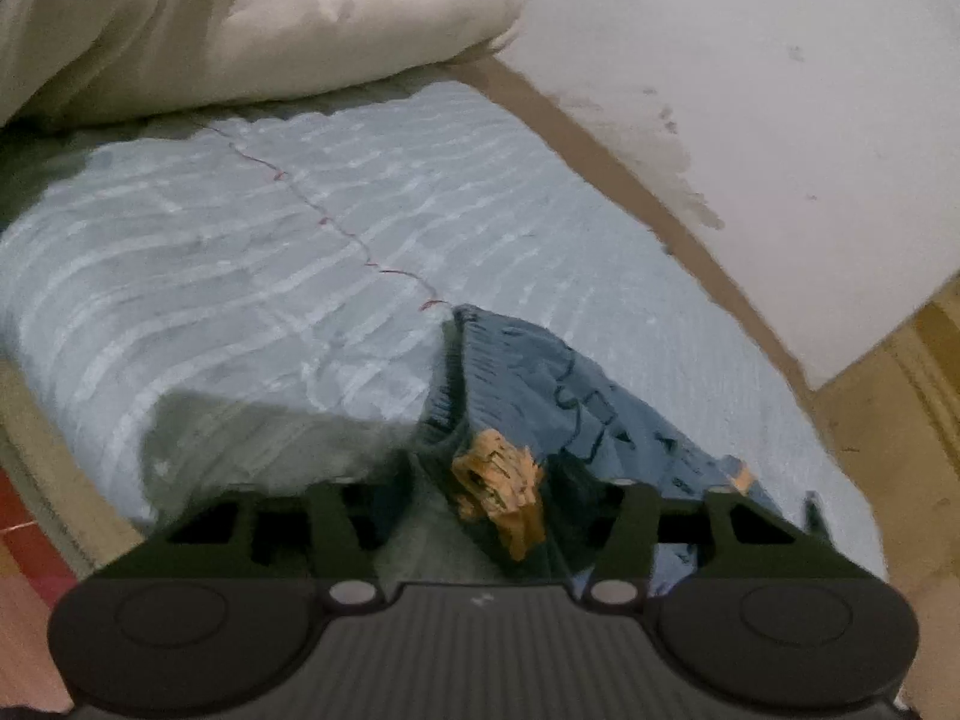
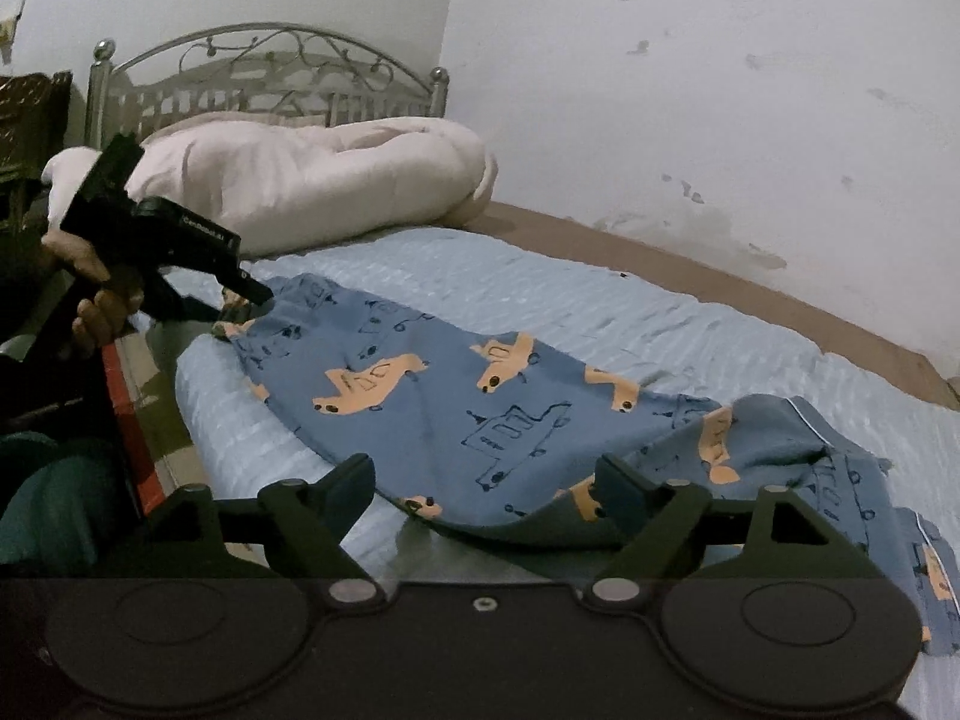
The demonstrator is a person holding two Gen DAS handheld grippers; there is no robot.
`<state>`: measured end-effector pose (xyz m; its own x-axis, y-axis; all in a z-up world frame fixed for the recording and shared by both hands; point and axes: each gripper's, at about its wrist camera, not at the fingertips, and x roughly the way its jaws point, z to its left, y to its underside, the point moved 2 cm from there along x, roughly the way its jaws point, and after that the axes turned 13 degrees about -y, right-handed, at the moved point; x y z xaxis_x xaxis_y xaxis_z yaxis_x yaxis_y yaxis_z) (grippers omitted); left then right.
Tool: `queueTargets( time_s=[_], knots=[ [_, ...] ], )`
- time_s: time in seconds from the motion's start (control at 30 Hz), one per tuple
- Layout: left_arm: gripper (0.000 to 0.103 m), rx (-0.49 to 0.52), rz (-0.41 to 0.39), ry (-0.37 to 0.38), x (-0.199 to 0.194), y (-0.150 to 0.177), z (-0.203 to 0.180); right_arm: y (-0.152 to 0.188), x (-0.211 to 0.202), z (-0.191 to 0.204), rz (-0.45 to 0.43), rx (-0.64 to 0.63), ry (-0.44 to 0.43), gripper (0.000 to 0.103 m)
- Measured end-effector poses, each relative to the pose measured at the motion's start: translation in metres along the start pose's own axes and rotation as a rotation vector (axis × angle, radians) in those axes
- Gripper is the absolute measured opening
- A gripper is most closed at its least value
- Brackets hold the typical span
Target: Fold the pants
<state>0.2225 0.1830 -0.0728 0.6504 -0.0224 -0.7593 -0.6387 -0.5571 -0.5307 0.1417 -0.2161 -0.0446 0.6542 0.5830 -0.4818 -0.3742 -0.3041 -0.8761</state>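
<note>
The pants (image 2: 456,402), blue with orange vehicle prints, lie spread across the pale blue bedspread (image 2: 600,306), one end near the bed's left edge and the other bunched at the right beside a second printed piece. At that left end we have the left gripper (image 2: 243,300) down on the fabric; its own camera shows cloth gathered between its fingers, but we cannot tell whether it is pinching. Our right gripper (image 2: 480,498) stands spread wide over the near hem, holding nothing.

We judge the main risk to be a one-layer catch: if either gripper takes only the top ply, the fold will drag the legs askew. The bunched right end could pull the neighbouring piece along. A lift near the mattress edge could slide the pants off toward the floor (image 1: 24,546). The quilt (image 2: 312,180) lies well apart.
</note>
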Motion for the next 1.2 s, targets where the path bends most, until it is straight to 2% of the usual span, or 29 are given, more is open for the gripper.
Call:
queueTargets(
  time_s=[0.07, 0.1, 0.17, 0.3, 0.47, 0.6, 0.73, 0.77, 0.83, 0.87, 0.9, 0.93, 1.0, 1.07, 1.13, 1.2],
  knots=[
    [0.019, -0.004, -0.015, -0.028, -0.001, 0.001, -0.005, 0.001, 0.000, -0.001, -0.002, 0.013, 0.002, 0.082],
    [0.017, -0.013, -0.028, -0.024, -0.004, 0.002, -0.008, 0.002, 0.000, -0.001, -0.001, 0.018, 0.003, 0.083],
    [0.015, -0.005, -0.075, -0.056, -0.012, 0.001, -0.016, 0.002, 0.000, -0.001, -0.001, 0.026, 0.004, 0.083],
    [0.013, 0.065, -0.198, -0.169, -0.038, 0.000, -0.030, 0.003, -0.002, -0.001, 0.000, 0.032, 0.009, 0.084],
    [0.013, 0.139, -0.315, -0.248, -0.066, 0.001, -0.023, 0.006, -0.007, -0.007, -0.003, 0.048, 0.030, 0.084],
    [0.013, 0.078, -0.293, -0.294, -0.062, -0.007, 0.005, 0.011, -0.011, -0.014, -0.008, 0.073, 0.049, 0.084],
    [0.015, 0.091, -0.251, -0.272, -0.044, -0.003, 0.016, 0.018, -0.011, -0.021, 0.002, 0.098, 0.061, 0.084],
    [0.017, 0.099, -0.239, -0.274, -0.042, -0.001, 0.015, 0.020, -0.011, -0.022, 0.006, 0.104, 0.065, 0.084],
    [0.032, 0.097, -0.236, -0.290, -0.043, 0.002, 0.013, 0.023, -0.012, -0.026, 0.008, 0.118, 0.075, 0.088],
    [0.050, 0.102, -0.237, -0.288, -0.045, 0.003, 0.011, 0.025, -0.013, -0.028, 0.007, 0.121, 0.079, 0.090],
    [0.063, 0.109, -0.242, -0.285, -0.048, 0.005, 0.009, 0.026, -0.015, -0.031, 0.005, 0.128, 0.086, 0.095],
    [0.068, 0.121, -0.256, -0.280, -0.052, 0.008, 0.006, 0.028, -0.016, -0.034, 0.005, 0.132, 0.092, 0.099],
    [0.090, 0.157, -0.281, -0.279, -0.059, 0.014, -0.002, 0.029, -0.021, -0.044, 0.004, 0.121, 0.125, 0.101],
    [0.101, 0.185, -0.328, -0.301, -0.068, 0.020, -0.011, 0.032, -0.028, -0.060, 0.001, 0.131, 0.170, 0.102],
    [0.102, 0.209, -0.388, -0.310, -0.079, 0.029, -0.022, 0.034, -0.036, -0.083, -0.002, 0.169, 0.223, 0.102],
    [0.102, 0.228, -0.411, -0.294, -0.086, 0.035, -0.036, 0.038, -0.041, -0.110, 0.018, 0.215, 0.288, 0.102]
  ],
)
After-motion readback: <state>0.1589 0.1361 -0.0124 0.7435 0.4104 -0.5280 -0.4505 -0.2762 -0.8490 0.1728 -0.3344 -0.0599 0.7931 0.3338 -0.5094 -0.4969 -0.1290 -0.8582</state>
